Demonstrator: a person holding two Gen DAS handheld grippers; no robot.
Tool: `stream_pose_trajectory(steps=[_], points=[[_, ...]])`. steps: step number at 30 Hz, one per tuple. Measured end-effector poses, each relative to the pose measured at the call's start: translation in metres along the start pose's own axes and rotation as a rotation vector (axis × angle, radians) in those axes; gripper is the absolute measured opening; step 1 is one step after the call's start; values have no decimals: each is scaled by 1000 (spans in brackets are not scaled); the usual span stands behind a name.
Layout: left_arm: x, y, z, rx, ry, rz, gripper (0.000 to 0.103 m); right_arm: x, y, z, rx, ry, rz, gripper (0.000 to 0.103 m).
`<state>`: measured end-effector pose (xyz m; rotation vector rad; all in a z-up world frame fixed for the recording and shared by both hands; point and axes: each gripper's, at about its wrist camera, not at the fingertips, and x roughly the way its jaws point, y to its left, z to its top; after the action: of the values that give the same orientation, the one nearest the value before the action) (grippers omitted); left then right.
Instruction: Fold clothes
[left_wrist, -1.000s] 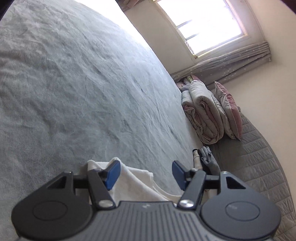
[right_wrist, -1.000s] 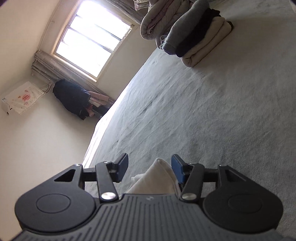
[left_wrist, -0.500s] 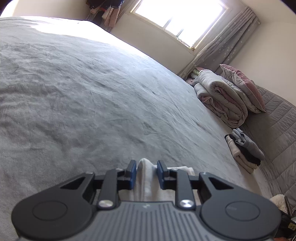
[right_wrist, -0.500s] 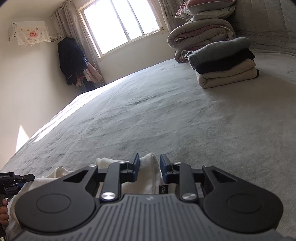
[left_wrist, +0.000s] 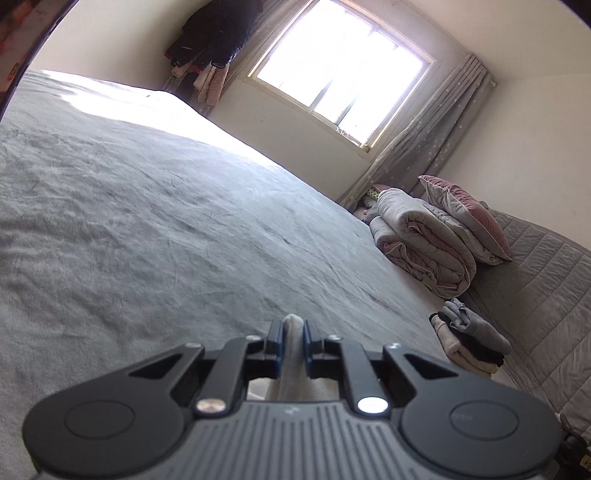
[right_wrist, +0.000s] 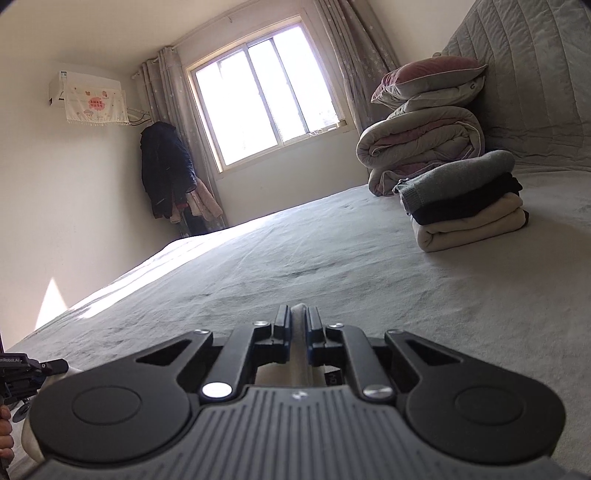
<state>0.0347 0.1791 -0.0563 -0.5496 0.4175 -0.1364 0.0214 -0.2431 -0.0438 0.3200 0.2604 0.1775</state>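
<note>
A white garment (left_wrist: 291, 369) lies at the near edge of the grey bed (left_wrist: 147, 229); most of it is hidden under the grippers. My left gripper (left_wrist: 293, 326) is shut on a raised fold of it. In the right wrist view my right gripper (right_wrist: 298, 314) has another fold of the white garment (right_wrist: 298, 358) pinched between its blue pads, and its jaws are still closing. The left gripper's tip (right_wrist: 26, 373) and a person's fingers (right_wrist: 4, 432) show at the left edge, beside more white cloth (right_wrist: 31, 439).
A stack of folded clothes (right_wrist: 465, 206) sits on the bed near the padded headboard (right_wrist: 535, 74), with a rolled quilt (right_wrist: 421, 147) and a pillow (right_wrist: 432, 77) behind it. Wide grey sheet (right_wrist: 332, 266) stretches ahead. Coats (right_wrist: 166, 170) hang in the far corner by the window.
Both grippers went from open around the white cloth to shut on folds of it. Both wrists rolled, so the views now sit closer to level.
</note>
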Motion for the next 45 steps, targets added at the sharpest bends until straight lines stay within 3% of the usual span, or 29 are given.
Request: stream_pose_trajectory(steps=[3, 7, 10, 12, 14, 16, 18, 24, 27, 31, 38, 41, 45], points=[[15, -4, -5, 37, 2, 45, 11, 19, 0, -3, -42, 24, -27, 9], [45, 0, -21, 73, 108, 155, 12, 47, -11, -18, -30, 143, -65, 10], [43, 3, -18, 28, 103, 158, 17, 45, -23, -18, 45, 150, -56, 13], [40, 4, -19, 12, 99, 156, 19, 39, -25, -17, 71, 134, -64, 21], [33, 3, -18, -6, 87, 159, 30, 33, -27, -16, 110, 134, -59, 26], [23, -1, -16, -11, 50, 174, 54, 27, -26, -15, 133, 126, -64, 43], [10, -8, -13, 3, -5, 194, 67, 20, -18, -12, 107, 103, -79, 49], [-10, -42, -13, 141, -70, 131, 87, 7, 26, -4, -90, 45, -99, 58], [-10, -61, -21, 239, -56, 86, 93, 5, 51, -6, -190, 42, -63, 67], [2, -80, -37, 345, 24, 50, 96, 10, 75, -17, -267, 77, -20, 71], [28, -86, -59, 420, 147, 95, 97, 39, 88, -44, -361, 215, -27, 72], [29, -86, -63, 457, 153, 109, 99, 50, 75, -51, -350, 287, -64, 72], [24, -75, -58, 430, 157, 109, 99, 44, 57, -44, -264, 276, -72, 72]])
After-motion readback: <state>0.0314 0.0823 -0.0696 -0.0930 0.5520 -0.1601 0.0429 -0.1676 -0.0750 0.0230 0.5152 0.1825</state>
